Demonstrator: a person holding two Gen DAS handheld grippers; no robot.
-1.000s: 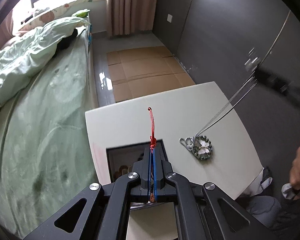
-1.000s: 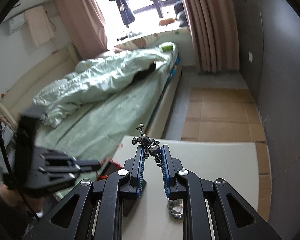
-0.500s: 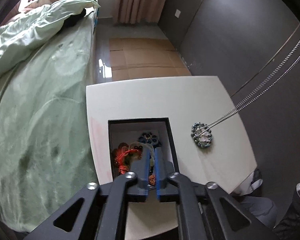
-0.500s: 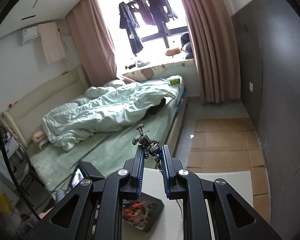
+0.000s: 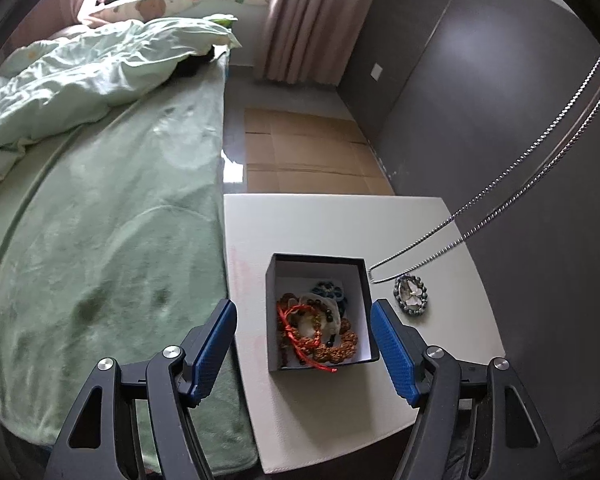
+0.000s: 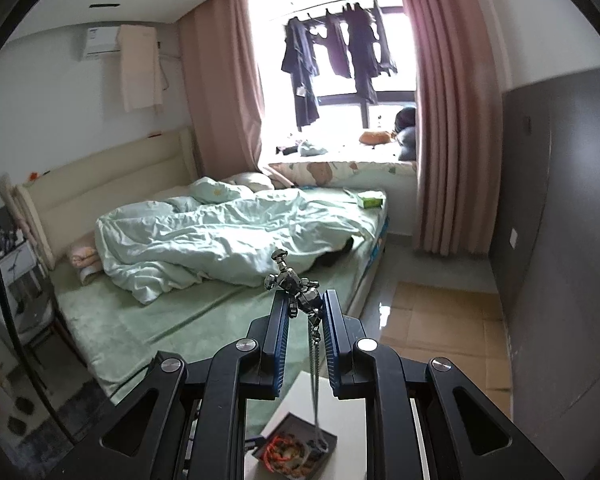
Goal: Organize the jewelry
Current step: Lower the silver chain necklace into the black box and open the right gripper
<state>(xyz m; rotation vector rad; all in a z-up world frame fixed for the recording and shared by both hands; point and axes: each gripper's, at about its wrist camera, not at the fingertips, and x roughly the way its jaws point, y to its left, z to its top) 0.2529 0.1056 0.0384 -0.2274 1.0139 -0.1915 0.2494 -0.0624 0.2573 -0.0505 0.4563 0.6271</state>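
Observation:
A black box point(image 5: 271, 320) with a white inside stands on the white table point(image 5: 340, 228), holding beaded bracelets and a red string bracelet point(image 5: 290, 322). My left gripper point(image 5: 303, 308) hovers above the box, its jaws opening, nothing between them. A silver chain point(image 5: 500, 196) runs up to the right from a round beaded pendant point(image 5: 411, 295) beside the box's right wall; whether the pendant touches the table I cannot tell. My right gripper point(image 6: 305, 304) is high up, shut on the necklace's metal clasp beads point(image 6: 296, 292). The chain point(image 6: 315, 380) hangs down towards the box point(image 6: 296, 448).
A bed with a green sheet point(image 5: 100, 240) and a crumpled quilt borders the table's left edge. Flattened cardboard point(image 5: 308, 148) lies on the floor beyond the table. A dark grey wall point(image 5: 480, 100) runs along the right, and pink curtains point(image 6: 452, 120) hang by the window.
My left gripper let the red string drop into the box, opened wide and drew back. My right gripper rose with the necklace, and the pendant slid closer to the box.

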